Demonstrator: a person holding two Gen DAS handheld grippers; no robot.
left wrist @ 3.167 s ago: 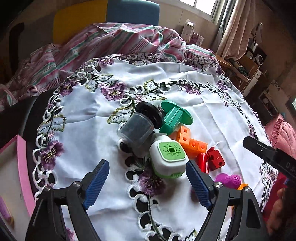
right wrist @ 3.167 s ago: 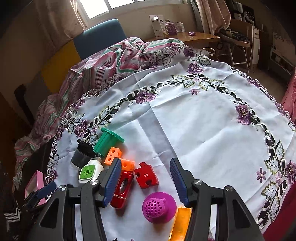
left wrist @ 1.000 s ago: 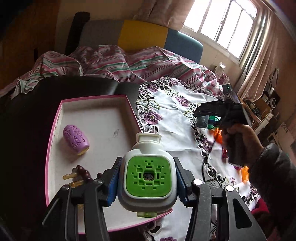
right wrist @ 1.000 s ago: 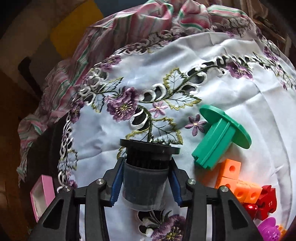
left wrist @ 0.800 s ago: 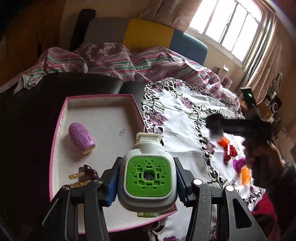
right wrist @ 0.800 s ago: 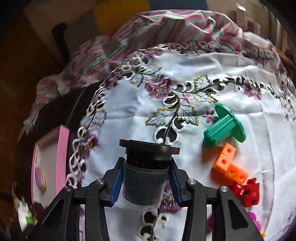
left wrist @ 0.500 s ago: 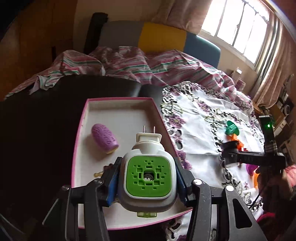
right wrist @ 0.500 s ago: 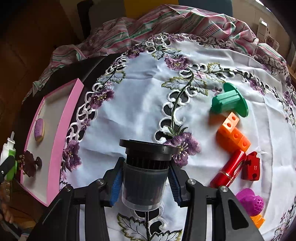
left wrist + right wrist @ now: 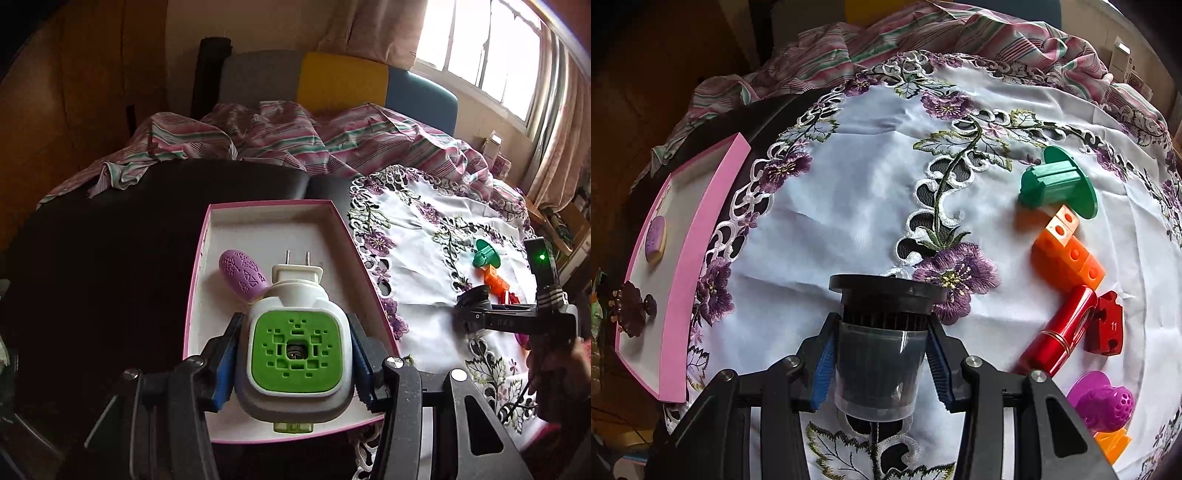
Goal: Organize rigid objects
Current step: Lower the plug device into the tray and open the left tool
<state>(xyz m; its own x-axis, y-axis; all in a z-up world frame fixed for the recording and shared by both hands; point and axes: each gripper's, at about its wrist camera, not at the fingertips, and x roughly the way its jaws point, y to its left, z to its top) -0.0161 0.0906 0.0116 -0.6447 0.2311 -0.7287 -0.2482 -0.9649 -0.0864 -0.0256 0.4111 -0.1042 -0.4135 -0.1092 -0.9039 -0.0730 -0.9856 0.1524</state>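
Toys and small household things are what we are sorting. At the far left sits our pink-rimmed tray (image 9: 207, 236) on the dark part of the desk (image 9: 110, 258); a purple oval piece (image 9: 242, 275) lies inside it, and in the right wrist view a dark flower-shaped piece (image 9: 629, 308) lies nearer in the tray. Over the tray our left gripper (image 9: 293, 360) clamps a white plug-in device with a green grille (image 9: 293, 354), its prongs pointing away from us. To the right, above the embroidered cloth (image 9: 849, 192), our right gripper (image 9: 877, 367) squeezes a grey cup with a black ribbed collar (image 9: 879, 347). Further right on the cloth lie a green spool (image 9: 1058, 182), orange blocks (image 9: 1067, 258), a red tube (image 9: 1060, 330) touching a red block (image 9: 1106, 323), and a magenta perforated piece (image 9: 1104, 404).
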